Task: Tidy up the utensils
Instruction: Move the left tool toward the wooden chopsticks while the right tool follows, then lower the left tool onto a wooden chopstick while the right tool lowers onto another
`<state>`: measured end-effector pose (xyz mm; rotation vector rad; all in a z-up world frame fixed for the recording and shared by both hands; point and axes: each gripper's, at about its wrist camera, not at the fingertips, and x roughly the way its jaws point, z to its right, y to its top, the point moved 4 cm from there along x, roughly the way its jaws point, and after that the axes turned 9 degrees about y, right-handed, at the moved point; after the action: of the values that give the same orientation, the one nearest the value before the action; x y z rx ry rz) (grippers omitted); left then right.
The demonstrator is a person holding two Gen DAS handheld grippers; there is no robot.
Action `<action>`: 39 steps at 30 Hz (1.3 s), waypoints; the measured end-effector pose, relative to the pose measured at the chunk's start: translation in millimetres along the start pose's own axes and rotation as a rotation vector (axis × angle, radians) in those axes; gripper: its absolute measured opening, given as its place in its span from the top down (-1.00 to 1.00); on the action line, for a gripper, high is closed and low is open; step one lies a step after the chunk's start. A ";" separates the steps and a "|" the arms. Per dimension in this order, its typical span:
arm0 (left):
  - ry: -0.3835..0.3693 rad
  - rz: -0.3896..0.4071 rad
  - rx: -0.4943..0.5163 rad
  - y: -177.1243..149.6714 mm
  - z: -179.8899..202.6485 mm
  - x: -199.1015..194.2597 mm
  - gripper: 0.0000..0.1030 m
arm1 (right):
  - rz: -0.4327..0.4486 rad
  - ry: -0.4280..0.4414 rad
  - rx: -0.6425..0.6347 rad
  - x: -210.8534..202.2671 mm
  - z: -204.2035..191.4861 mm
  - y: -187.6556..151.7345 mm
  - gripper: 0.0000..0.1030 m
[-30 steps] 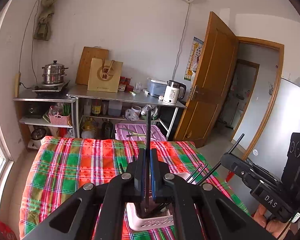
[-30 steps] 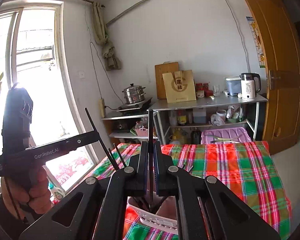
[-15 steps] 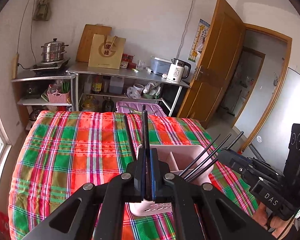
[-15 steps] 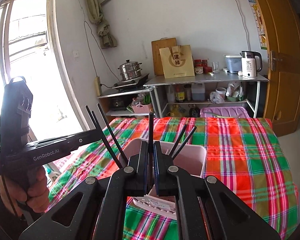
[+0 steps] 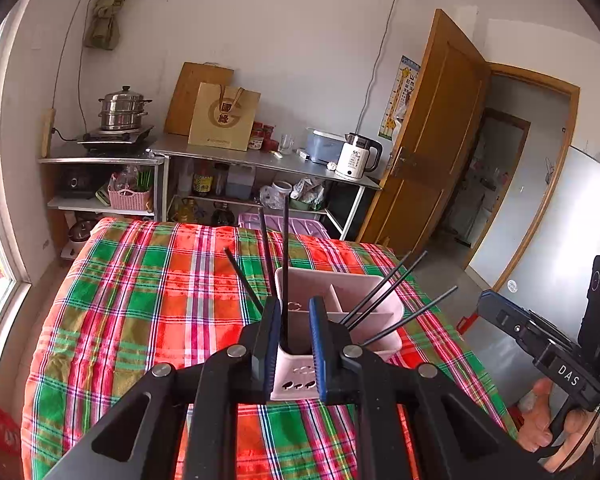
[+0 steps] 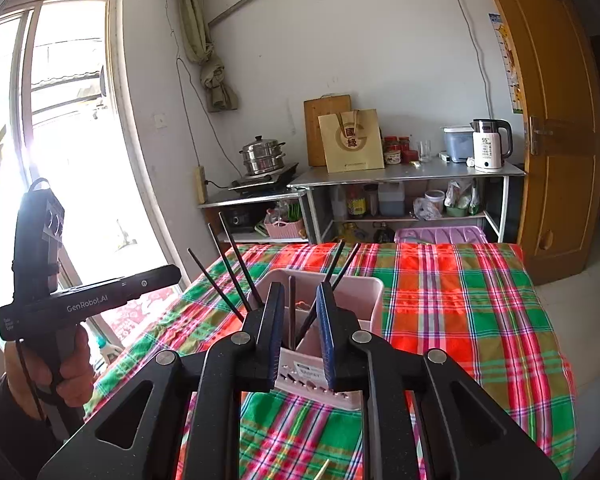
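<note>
A pink divided utensil holder (image 5: 340,292) stands on the plaid tablecloth (image 5: 140,320) with several black chopsticks (image 5: 384,292) leaning in it. My left gripper (image 5: 294,308) hangs just over its near left compartment. Its jaws are opening, and one black chopstick (image 5: 285,260) stands upright between them, free of the pads, its lower end inside the holder. In the right wrist view my right gripper (image 6: 299,292) is over the holder (image 6: 364,292) from the other end. Its jaws are opening too, and a dark chopstick (image 6: 292,308) stands loose between them in the compartment.
A hand (image 5: 540,420) holding the right gripper's handle is at the table's right side. The hand (image 6: 60,364) on the left one is by the window. Steel shelves (image 5: 260,160) with a kettle, pot and bag stand beyond the table's far edge. A wooden door (image 5: 432,152) is open.
Both grippers came down and closer to the pink holder. Their jaws, each shut on a chopstick before, have parted, and the two chopsticks now stand in the holder.
</note>
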<state>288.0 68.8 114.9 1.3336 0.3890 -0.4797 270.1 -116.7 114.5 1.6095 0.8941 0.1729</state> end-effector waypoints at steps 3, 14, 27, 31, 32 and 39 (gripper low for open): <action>0.005 0.012 0.002 -16.7 -0.4 -18.9 0.73 | 0.006 0.007 -0.001 -19.9 -3.4 -10.5 0.60; -0.015 0.005 0.004 -102.2 7.1 -68.5 0.72 | 0.014 -0.021 0.005 -87.2 -11.4 -73.0 0.48; -0.017 -0.091 0.034 -174.9 12.6 -82.9 0.72 | -0.075 -0.079 0.106 -117.4 7.6 -140.7 0.48; -0.009 -0.134 0.014 -188.0 6.1 -78.5 0.72 | -0.074 -0.093 0.137 -123.8 17.3 -148.9 0.48; -0.010 -0.149 0.009 -192.7 4.9 -76.8 0.72 | -0.077 -0.096 0.143 -124.9 19.3 -151.3 0.48; -0.009 -0.258 0.008 -226.5 5.5 -64.7 0.72 | -0.127 -0.083 0.161 -116.6 20.7 -167.1 0.48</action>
<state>111.1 33.4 -36.7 1.2943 0.5558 -0.7017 126.6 -209.8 1.7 1.6893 0.9623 -0.0566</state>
